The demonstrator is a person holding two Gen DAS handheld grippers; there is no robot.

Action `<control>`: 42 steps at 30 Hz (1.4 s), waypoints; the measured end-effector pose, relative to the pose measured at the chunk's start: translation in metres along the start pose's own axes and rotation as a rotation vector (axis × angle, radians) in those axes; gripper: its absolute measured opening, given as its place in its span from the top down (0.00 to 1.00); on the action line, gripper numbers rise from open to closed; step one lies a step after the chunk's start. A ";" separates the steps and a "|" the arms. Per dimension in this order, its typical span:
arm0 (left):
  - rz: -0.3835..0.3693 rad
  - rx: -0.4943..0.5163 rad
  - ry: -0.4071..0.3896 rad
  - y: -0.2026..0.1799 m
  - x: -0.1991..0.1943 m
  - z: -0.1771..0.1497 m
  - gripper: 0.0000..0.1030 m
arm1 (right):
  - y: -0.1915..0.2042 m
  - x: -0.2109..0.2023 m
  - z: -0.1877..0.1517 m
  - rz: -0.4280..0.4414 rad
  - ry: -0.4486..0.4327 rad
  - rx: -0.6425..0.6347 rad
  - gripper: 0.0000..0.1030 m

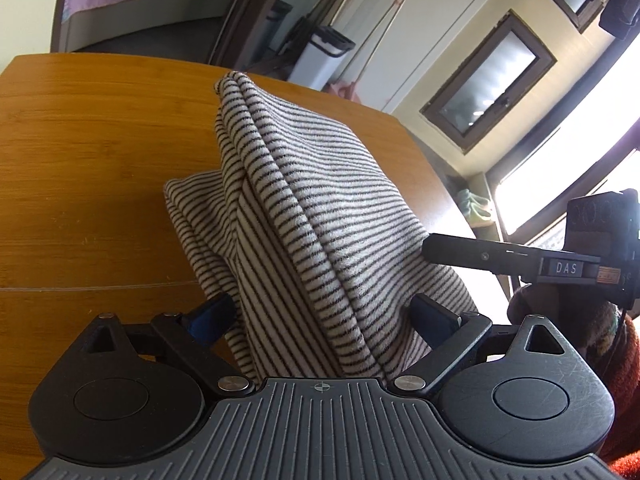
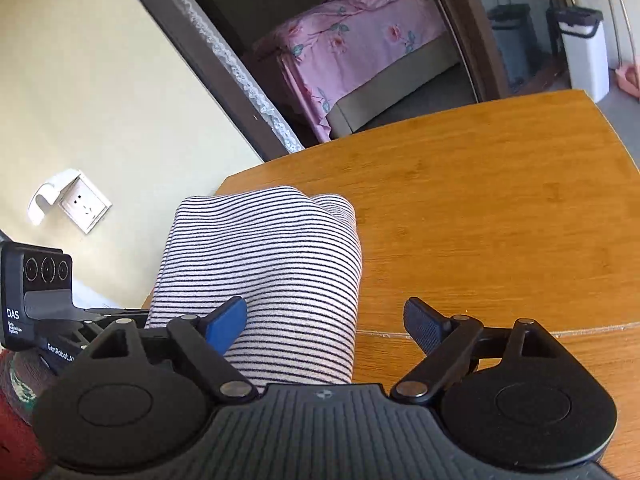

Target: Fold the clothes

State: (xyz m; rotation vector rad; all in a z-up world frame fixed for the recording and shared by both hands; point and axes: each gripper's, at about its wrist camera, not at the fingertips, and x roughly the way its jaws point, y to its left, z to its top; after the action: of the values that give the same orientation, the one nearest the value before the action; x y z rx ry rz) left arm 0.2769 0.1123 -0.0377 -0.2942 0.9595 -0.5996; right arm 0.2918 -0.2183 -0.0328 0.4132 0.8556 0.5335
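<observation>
Straddling the striped garment — both grippers gape wide, gripping nothing.

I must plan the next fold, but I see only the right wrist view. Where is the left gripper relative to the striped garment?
Observer: The left gripper has the striped garment between its wide jaws. I cannot tell whether they pinch it.
Operator: Is the cloth flat on that side?
Observer: No. It rises in a ridge of several folded layers, and a lower layer sticks out sideways onto the table.
Operator: How does my right gripper look from there?
Observer: Only one of the fingers of the right gripper shows, its tip at the garment's side edge.
</observation>
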 end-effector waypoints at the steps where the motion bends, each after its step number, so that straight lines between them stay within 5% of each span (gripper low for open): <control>1: 0.000 0.002 -0.003 0.001 0.000 -0.001 0.05 | -0.003 0.003 -0.001 0.012 0.007 0.020 0.16; 4: -0.009 0.005 -0.014 0.004 -0.001 -0.003 0.05 | 0.000 0.012 -0.003 0.037 0.024 0.024 0.17; 7: -0.011 0.005 -0.034 0.011 -0.004 -0.005 0.09 | 0.014 0.029 0.003 0.057 0.041 -0.008 0.30; 24: 0.162 -0.155 -0.296 0.120 -0.045 0.028 0.08 | 0.114 0.168 0.076 -0.004 -0.012 -0.217 0.27; 29: 0.220 -0.068 -0.356 0.101 -0.069 0.030 0.11 | 0.121 0.155 0.067 -0.044 -0.054 -0.302 0.18; 36: 0.236 0.047 -0.505 0.064 -0.099 0.045 0.11 | 0.102 0.117 0.028 0.035 -0.007 -0.240 0.16; 39: 0.225 0.134 -0.509 0.056 -0.090 0.065 0.08 | 0.107 0.114 0.012 0.029 0.010 -0.307 0.32; 42: 0.206 0.075 -0.445 0.072 -0.066 0.089 0.08 | 0.113 0.112 0.007 0.023 0.009 -0.349 0.42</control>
State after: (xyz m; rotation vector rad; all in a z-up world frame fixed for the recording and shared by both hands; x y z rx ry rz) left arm 0.3474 0.2073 0.0207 -0.2442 0.5280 -0.3581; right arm 0.3268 -0.0636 -0.0342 0.1011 0.7492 0.6921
